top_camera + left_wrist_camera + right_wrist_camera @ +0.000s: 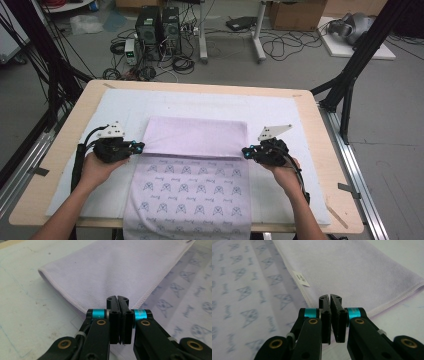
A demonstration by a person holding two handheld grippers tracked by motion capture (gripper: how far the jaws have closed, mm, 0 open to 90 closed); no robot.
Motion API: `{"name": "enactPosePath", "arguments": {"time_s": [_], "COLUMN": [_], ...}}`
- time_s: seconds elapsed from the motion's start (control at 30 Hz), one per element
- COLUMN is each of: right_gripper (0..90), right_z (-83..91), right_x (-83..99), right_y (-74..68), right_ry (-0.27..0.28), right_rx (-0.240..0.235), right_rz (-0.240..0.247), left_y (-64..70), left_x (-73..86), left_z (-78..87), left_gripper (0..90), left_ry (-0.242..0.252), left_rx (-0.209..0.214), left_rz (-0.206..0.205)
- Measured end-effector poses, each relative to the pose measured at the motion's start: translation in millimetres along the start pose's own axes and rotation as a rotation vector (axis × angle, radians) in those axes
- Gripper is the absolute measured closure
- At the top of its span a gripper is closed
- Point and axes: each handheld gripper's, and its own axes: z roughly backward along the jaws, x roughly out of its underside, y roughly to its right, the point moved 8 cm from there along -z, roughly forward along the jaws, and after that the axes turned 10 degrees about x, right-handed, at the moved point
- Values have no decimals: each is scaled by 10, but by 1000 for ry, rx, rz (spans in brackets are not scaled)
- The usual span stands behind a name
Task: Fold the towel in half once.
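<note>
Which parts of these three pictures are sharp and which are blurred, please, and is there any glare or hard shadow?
High view: even, soft light, no glare or hard shadow; the lilac towel reads clearly. Left gripper view: the left gripper and the hem beside it are sharp, the printed side farther off is blurred. Right gripper view: the right gripper and the small label are fairly sharp, the print at left soft.

Towel on mat, far half folded over; grippers at corners.

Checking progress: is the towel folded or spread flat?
Partly folded: the towel's plain far half lies doubled over the printed side.
</note>
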Motion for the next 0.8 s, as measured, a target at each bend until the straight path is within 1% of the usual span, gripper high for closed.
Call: {"name": "enactPosePath", "arguments": {"time_s": [0.07,0.13,0.2,0.27,0.33,0.37,0.4,0.43,0.47,0.5,0.53,0.57,0.63,0.7,0.73,0.8], "right_gripper": [871,872,873,873,870,846,780,745,725,698,673,663,612,585,578,586], "right_z": [98,200,303,387,462,490,504,510,512,496,466,428,328,232,191,115], "right_x": [19,79,166,280,382,429,463,474,470,459,451,447,453,480,496,548], "right_y": [-108,-241,-407,-588,-756,-815,-840,-838,-829,-795,-760,-731,-703,-705,-713,-732], "right_ry": [4,12,24,18,20,14,7,9,16,23,24,23,20,12,11,-19], "right_rx": [-9,-23,-51,-76,-104,-113,-107,-103,-112,-101,-81,-79,-82,-101,-108,-110], "right_rz": [19,30,27,40,43,53,62,59,47,49,51,53,52,59,61,77], "left_y": [120,273,454,650,828,888,921,929,915,887,855,817,766,726,711,700], "left_x": [34,114,223,348,465,507,533,543,538,529,517,512,519,545,575,630], "left_z": [82,175,275,354,410,419,421,416,398,374,341,288,202,110,55,-12], "left_gripper": [880,880,880,880,876,862,805,735,687,653,634,630,624,616,605,615], "left_ry": [5,10,8,6,-7,-14,-22,-31,-32,-35,-38,-47,-61,-82,-98,-130], "left_rx": [10,14,24,41,58,63,64,68,59,56,58,60,69,80,85,94], "left_rz": [-18,-27,-43,-47,-67,-72,-77,-86,-91,-88,-83,-87,-80,-79,-78,-85]}}
